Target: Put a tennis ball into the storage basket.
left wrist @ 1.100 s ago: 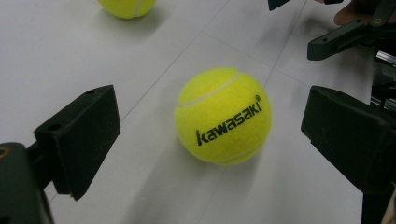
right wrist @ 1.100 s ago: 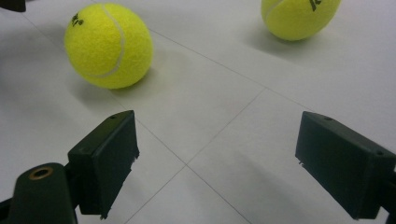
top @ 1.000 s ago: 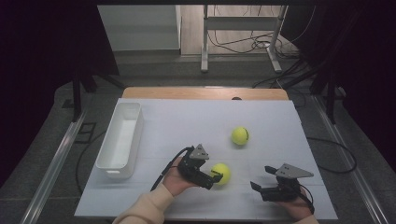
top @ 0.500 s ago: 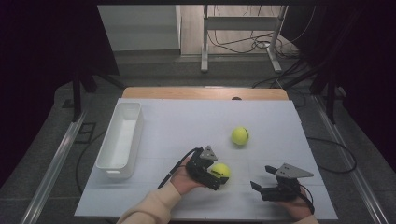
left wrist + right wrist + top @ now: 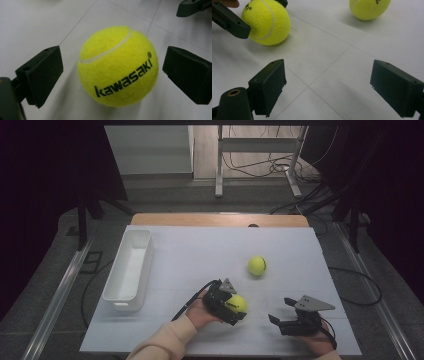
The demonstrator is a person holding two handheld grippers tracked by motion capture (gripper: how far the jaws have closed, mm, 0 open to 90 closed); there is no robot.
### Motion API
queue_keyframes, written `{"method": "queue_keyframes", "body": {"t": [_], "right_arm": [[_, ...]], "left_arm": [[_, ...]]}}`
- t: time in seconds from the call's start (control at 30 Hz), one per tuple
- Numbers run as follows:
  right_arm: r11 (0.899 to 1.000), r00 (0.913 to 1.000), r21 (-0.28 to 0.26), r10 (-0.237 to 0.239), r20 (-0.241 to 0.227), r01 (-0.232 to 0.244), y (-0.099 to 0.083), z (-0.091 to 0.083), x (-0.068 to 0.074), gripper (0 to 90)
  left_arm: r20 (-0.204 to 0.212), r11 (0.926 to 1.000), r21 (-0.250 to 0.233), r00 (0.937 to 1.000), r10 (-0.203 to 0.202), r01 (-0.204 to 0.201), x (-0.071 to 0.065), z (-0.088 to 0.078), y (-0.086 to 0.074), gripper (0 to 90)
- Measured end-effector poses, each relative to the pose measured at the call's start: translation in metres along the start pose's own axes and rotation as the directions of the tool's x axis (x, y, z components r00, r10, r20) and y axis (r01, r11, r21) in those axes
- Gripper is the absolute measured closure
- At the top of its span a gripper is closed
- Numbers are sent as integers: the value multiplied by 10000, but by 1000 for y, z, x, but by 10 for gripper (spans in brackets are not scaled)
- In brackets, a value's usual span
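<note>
While the right gripper (image 5: 281, 316) rests wide apart, the left gripper's (image 5: 112, 67) spread fingers flank a tennis ball (image 5: 118, 66).

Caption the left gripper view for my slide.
Open left gripper straddling a yellow Kawasaki tennis ball on the white table, jaws not touching it.

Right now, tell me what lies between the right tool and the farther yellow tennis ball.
Nothing: in the high view, bare white tabletop separates the right tool from the farther yellow tennis ball.

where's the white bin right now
In the high view the white bin sits along the table's left edge, lengthwise front to back, well left of both tennis balls and the left gripper.
</note>
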State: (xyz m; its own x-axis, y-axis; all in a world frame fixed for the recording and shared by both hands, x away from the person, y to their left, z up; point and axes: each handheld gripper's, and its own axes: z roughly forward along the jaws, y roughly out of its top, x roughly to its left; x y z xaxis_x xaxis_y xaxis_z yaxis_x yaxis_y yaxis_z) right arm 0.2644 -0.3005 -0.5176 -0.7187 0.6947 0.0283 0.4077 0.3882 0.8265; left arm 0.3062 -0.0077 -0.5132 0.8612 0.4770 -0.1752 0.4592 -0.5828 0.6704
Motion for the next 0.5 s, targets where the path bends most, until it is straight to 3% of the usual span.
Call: {"method": "queue_keyframes", "body": {"t": [0.2,0.3,0.5], "right_arm": [[10000,10000,13,-6,-7,6,0,1,0,133],[10000,10000,15,-17,11,17,0,0,0,133],[10000,10000,13,-1,47,1,0,1,0,134]], "left_arm": [[54,9999,124,10000,-12,12,-1,3,-2,129],[29,9998,100,9999,150,-151,-3,3,-4,252],[-13,9993,233,9996,286,-286,-3,1,-4,262]]}}
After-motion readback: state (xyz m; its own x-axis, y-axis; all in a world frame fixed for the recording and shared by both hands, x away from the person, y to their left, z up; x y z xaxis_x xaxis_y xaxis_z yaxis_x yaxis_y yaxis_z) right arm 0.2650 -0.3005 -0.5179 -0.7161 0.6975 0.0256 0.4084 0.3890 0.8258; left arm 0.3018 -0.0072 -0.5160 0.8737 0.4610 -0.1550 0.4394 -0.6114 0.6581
